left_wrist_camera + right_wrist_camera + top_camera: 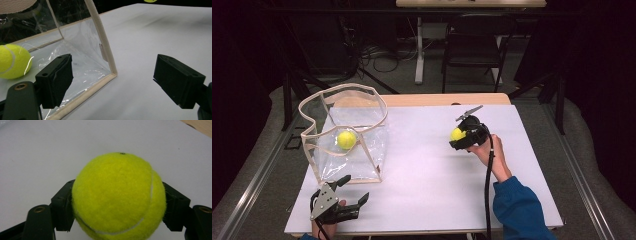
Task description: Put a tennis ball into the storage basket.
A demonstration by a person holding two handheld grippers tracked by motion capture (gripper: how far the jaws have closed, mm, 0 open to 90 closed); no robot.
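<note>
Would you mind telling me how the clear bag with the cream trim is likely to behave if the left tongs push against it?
The clear bag looks like thin crinkled film, so it would probably buckle rather than resist. Its cream rim already sags unevenly, suggesting little stiffness. It likely slides easily, weighted only by one tennis ball; the open left tongs might tip it.

The tennis ball [118, 196] gripped by the right gripper [118, 205] hides most of both pads, and the bottom edge of the right gripper view cuts off its underside. Left of the left gripper [112, 80], a second ball [13, 61] inside the clear bag [85, 47] is cropped by the picture's edge. Far ahead, a yellow sliver [150, 1] is clipped at the top.
</note>
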